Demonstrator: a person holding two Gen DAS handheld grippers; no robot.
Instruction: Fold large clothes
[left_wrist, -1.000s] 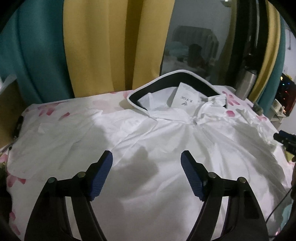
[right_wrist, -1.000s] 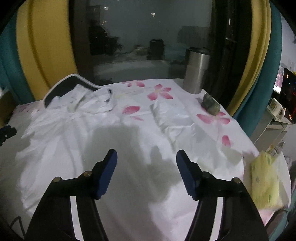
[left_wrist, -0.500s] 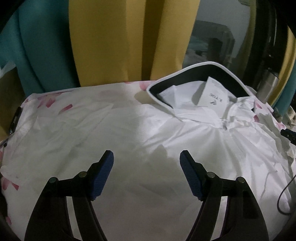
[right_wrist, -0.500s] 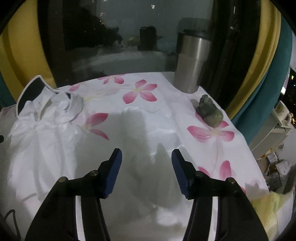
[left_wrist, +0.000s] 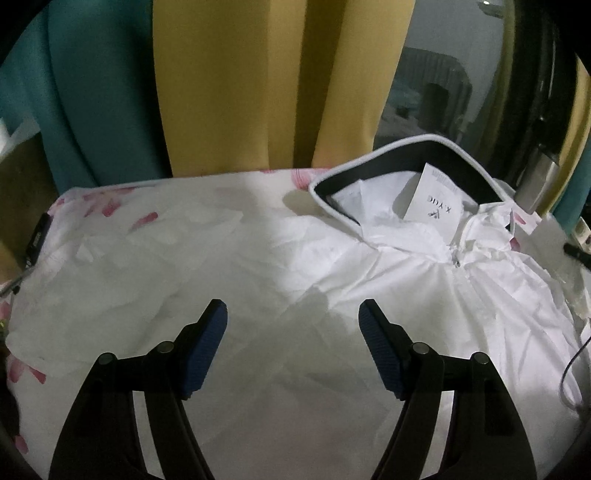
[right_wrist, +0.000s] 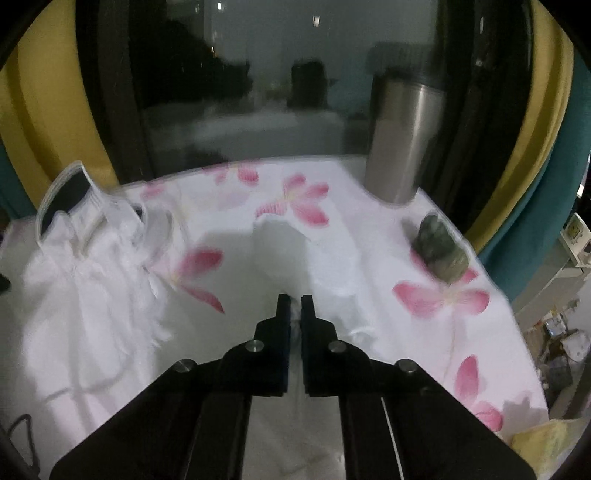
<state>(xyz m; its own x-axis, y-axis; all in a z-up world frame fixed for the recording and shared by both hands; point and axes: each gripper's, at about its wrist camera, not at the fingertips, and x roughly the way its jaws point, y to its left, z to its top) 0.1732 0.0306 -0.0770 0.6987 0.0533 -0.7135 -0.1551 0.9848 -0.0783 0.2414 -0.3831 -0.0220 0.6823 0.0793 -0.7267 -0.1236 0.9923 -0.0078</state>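
Two tools work over a white hooded jacket (left_wrist: 424, 295) spread on a desk (right_wrist: 443, 314) covered with a pink-flowered cloth. Both point steeply down toward the fabric. Left tool (left_wrist: 293, 343) hangs released over the jacket's body, below and to the left of the collar, its blue-padded fingers (left_wrist: 207, 347) standing wide apart with nothing between them and no visible contact with the cloth. Right tool (right_wrist: 294, 302) has just been closing and is now clenched on the jacket's white sleeve (right_wrist: 295, 251), a pinch of pale fabric showing in the thin slit between its dark fingers (right_wrist: 282, 321). That sleeve lies to the right of the jacket's hood (right_wrist: 70, 195), out across the flowered cloth. A steel tumbler (right_wrist: 402, 136) stands beyond the sleeve at the desk's far edge, and a small green figurine (right_wrist: 439, 251) sits near it, to the right of the sleeve. Inside the collar, a white paper tag (left_wrist: 436, 199) shows.
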